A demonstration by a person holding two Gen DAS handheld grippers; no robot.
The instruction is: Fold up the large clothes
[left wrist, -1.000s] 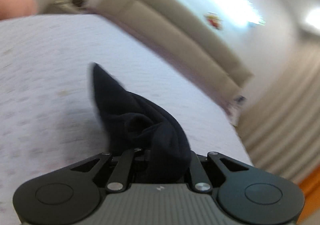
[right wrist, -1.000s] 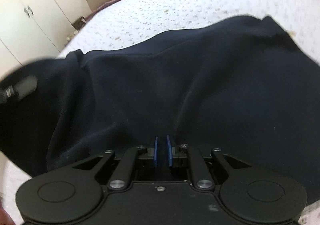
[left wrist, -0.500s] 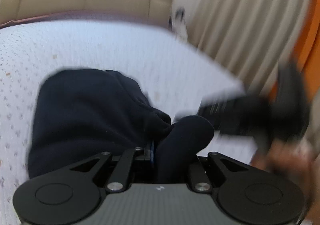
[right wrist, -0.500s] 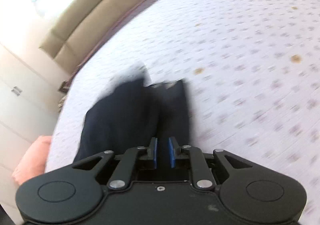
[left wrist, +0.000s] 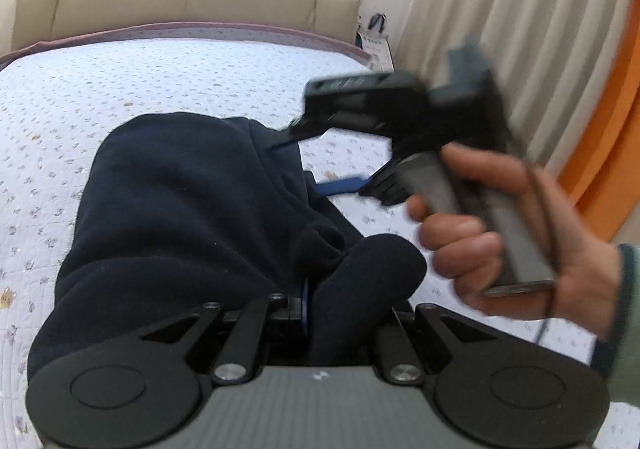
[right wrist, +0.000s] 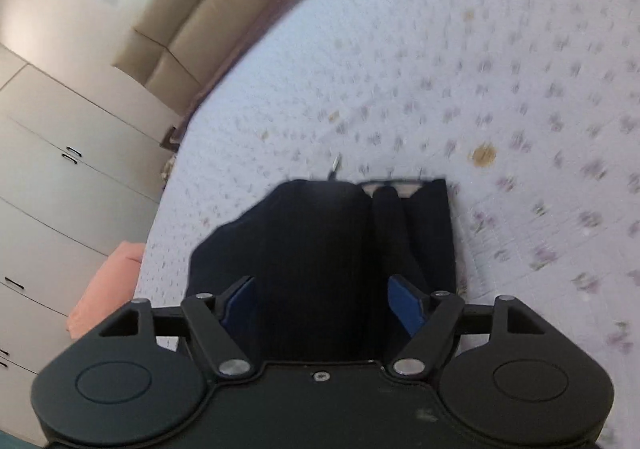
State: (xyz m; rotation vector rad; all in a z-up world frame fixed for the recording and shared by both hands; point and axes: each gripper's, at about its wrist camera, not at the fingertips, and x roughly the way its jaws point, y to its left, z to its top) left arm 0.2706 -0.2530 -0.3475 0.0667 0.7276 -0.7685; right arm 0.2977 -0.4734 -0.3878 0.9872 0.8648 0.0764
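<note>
Left gripper (left wrist: 320, 301) fingertips buried under bunched dark garment (left wrist: 180, 201), only a sliver of blue pad showing. Right gripper (left wrist: 320, 161) and the hand (left wrist: 500, 241) gripping it smeared by motion blur. Bedspread (right wrist: 520, 89) print also blurred, garment's near end hidden behind the gripper body.

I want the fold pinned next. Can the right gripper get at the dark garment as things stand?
Probably yes: the right gripper has its jaws wide open over the dark garment, nothing between. The left gripper is shut on a bunched part.
</note>
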